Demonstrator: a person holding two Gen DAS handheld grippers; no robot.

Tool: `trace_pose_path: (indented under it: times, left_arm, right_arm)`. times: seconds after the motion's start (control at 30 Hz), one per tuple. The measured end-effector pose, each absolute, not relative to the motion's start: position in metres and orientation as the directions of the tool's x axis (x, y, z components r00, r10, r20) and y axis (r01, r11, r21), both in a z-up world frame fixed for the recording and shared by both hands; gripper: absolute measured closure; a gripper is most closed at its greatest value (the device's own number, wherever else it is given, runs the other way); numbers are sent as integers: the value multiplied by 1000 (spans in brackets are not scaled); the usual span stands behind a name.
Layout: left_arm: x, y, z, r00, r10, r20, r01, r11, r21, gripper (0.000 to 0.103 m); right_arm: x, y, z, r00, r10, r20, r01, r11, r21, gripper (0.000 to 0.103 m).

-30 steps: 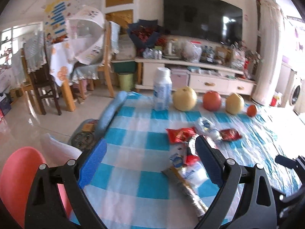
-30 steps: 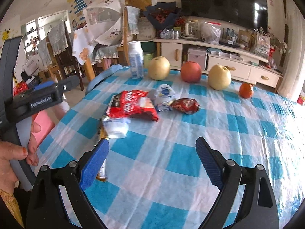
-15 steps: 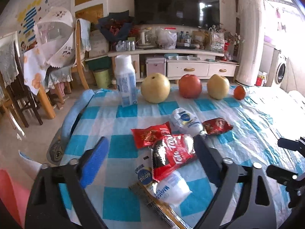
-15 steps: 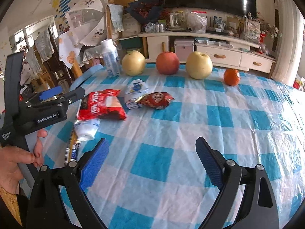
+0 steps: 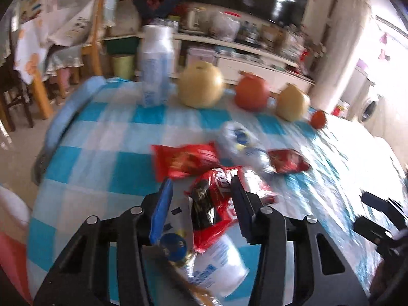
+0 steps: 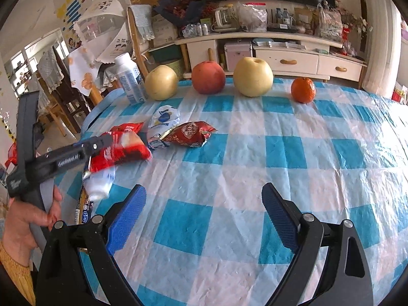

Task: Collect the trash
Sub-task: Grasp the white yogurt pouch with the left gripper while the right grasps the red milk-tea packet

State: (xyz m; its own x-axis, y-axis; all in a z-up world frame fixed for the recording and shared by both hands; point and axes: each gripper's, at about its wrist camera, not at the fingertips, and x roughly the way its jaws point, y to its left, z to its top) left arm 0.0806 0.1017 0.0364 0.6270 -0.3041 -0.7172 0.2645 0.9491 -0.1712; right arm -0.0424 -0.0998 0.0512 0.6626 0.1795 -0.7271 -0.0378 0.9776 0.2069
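Left hand-held gripper has just been closing around the red snack wrapper at the worktop's near left; contact unclear. Right hand-held gripper gapes empty. Every wrapper remains uncollected.

The worktop is covered by a blue-and-white checked cloth. Along its far edge a bottle, three large fruits and an orange are lined up; snack wrappers are scattered nearer.
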Motion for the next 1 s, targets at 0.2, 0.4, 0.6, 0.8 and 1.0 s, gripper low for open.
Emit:
trace_pose_path:
  times: [0.2, 0.4, 0.6, 0.8, 1.0]
  left_arm:
    - [61, 56, 22, 508, -412, -756, 391, 893, -224, 55]
    - [41, 39, 37, 510, -467, -722, 463, 857, -227, 54]
    - [30, 78, 55, 549, -368, -751, 335, 919, -206, 32]
    - [8, 69, 42, 492, -311, -813, 329, 931, -158, 30]
    - [1, 54, 23, 483, -242, -841, 324, 942, -84, 31]
  right_arm:
    - [-43, -105, 53, 665, 173, -727, -22, 977, 212, 12]
    - [-41, -111, 49, 646, 177, -742, -7, 974, 226, 12]
    - [-38, -101, 47, 624, 213, -752, -42, 970, 240, 12]
    - [-23, -102, 41, 612, 306, -729, -51, 935, 350, 12]
    - [-4, -99, 37, 589, 389, -708, -58, 895, 443, 12]
